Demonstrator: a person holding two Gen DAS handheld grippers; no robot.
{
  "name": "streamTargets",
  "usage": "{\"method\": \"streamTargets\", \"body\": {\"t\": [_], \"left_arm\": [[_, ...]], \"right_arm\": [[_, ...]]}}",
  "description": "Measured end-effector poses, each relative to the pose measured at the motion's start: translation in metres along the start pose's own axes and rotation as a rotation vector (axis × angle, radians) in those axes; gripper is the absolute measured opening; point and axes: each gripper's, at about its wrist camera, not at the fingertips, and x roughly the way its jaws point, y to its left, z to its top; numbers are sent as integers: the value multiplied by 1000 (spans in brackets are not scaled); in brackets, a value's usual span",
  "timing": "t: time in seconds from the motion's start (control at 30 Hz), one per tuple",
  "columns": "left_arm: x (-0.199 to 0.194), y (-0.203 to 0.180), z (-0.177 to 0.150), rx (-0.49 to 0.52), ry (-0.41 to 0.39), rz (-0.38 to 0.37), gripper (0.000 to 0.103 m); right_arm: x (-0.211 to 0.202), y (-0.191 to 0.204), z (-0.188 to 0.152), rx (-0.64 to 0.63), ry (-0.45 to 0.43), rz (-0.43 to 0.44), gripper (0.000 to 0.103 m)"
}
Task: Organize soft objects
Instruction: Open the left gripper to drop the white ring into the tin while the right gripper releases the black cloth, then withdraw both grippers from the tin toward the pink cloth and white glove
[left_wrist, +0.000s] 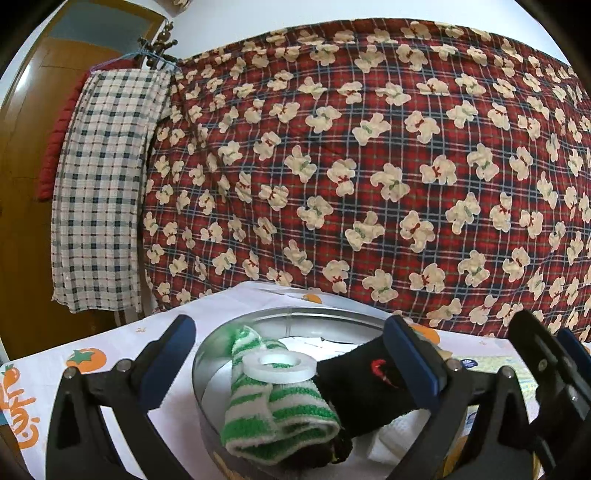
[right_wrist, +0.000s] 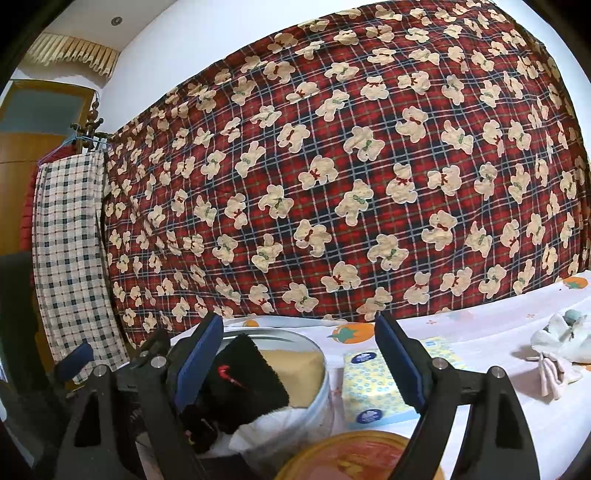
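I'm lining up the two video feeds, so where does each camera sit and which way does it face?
Left wrist: on the left gripper, looking forward over the round metal tin holding a green-striped cloth, toward the bear-print blanket; its own two open fingers show, with the other gripper at the right edge.
Right wrist: on the right gripper, facing the same blanket, above a tissue pack; its own two open fingers show.
Shared: the tin, the black sock and the checked cloth.
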Motion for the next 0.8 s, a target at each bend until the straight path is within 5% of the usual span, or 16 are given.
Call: {"method": "streamTargets", "body": {"t": [0.5,0.8], "left_arm": [[-33,-22,-4,1,-63,-33,103],[-43,-41,-15,-103,32,-156,103]], "right_arm": [[-21,-48,7,0,18,-36,86],[-30,-92,12,1,37,-103,86]]}}
